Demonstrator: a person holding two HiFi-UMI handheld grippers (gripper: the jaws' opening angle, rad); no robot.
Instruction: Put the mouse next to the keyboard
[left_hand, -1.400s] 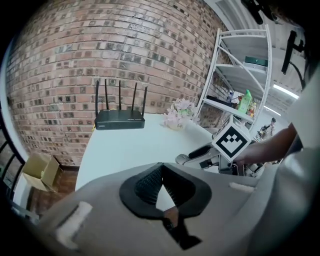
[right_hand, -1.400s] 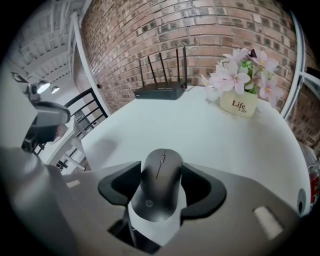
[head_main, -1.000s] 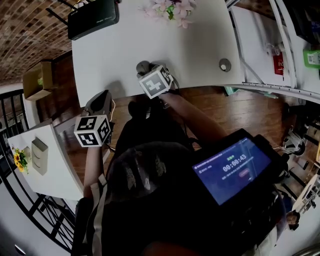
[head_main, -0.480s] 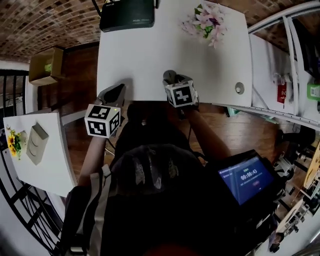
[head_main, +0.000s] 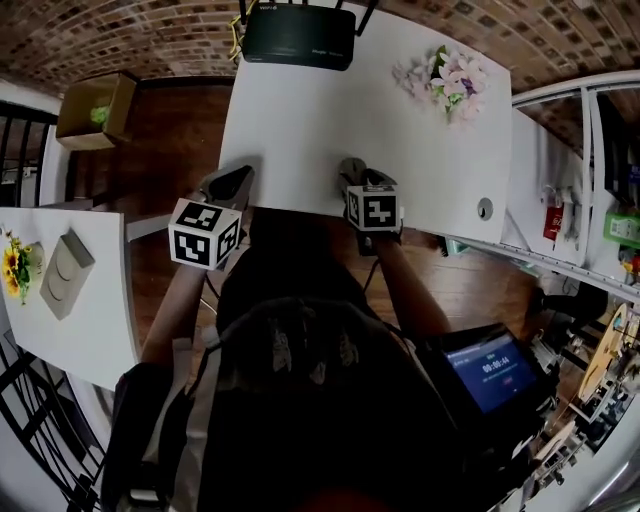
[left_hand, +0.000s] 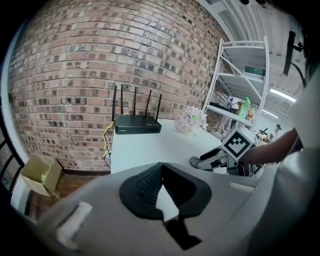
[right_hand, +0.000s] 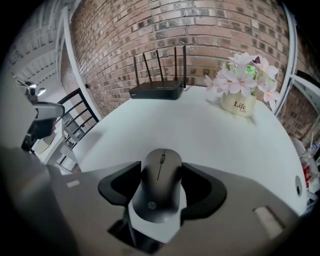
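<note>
1. Jaws of the left gripper (left_hand: 162, 166) are closed tip to tip with nothing between them. It hovers at the near left edge of the counter (head_main: 300, 110), so I count it out of the coming move.
2. Just to the right of it, the right gripper (right_hand: 161, 175) has the mouse (right_hand: 161, 187). Its jaws press on the mouse's two flanks, held apart only by the width of the body.
3. The mouse sits at the near edge of the counter. I cannot tell whether its underside touches the surface.
4. Its long axis runs straight along the jaws. The wheel end points away from me toward the router (right_hand: 156, 91) at the far edge, and the logo end sits deep in the grip.
5. No keyboard shows in any view, so I cannot say which way the target lies from the jaws. I judge that the right hand has to carry the mouse, and my heading waits on finding the keyboard.
6. Bare counter lies ahead of the mouse, and the flower pot (right_hand: 240, 102) stands well off to the far right.
</note>
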